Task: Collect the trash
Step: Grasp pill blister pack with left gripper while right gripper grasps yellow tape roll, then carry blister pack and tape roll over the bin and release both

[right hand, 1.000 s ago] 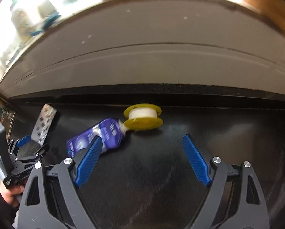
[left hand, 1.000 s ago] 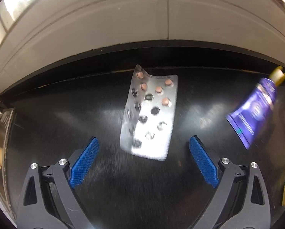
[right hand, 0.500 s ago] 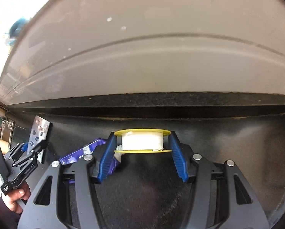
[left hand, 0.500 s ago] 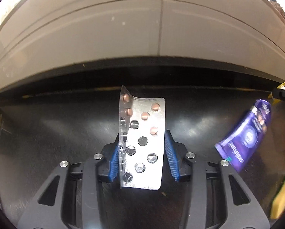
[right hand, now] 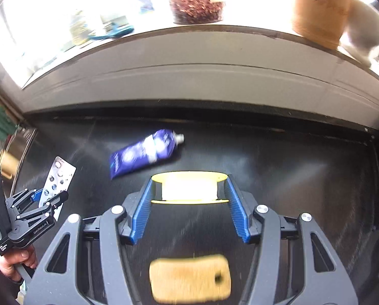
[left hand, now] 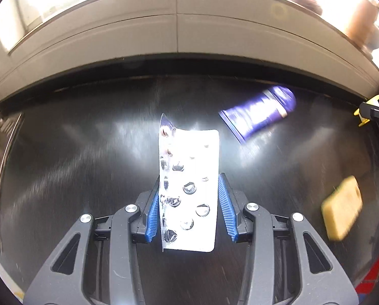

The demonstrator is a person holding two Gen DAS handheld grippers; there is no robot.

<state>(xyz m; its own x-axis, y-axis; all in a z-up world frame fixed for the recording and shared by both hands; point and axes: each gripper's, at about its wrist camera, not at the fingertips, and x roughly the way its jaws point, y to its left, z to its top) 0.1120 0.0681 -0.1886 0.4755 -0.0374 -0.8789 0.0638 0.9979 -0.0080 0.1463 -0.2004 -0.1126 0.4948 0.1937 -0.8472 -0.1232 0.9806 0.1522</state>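
My left gripper [left hand: 188, 203] is shut on a silver pill blister pack [left hand: 189, 185] and holds it upright above the black counter [left hand: 75, 165]. In the right wrist view it shows at the far left [right hand: 48, 198] with the blister pack [right hand: 58, 178]. My right gripper [right hand: 189, 203] is shut on a yellow spool of white tape [right hand: 189, 186], lifted off the counter. A purple tube [left hand: 259, 113] lies on the counter beyond both grippers and also shows in the right wrist view [right hand: 145, 153].
A yellow sponge [right hand: 190, 278] lies below my right gripper and shows at the right in the left wrist view [left hand: 341, 207]. A grey backsplash [right hand: 202, 86] runs behind the counter. A ledge above holds jars and a wooden cylinder [right hand: 321, 7]. A metal sink rim [right hand: 21, 152] is at the left.
Both grippers shut on their objects, the left on the blister pack and the right on the tape spool. Both have since lifted and drawn back, bringing the sponge into view.
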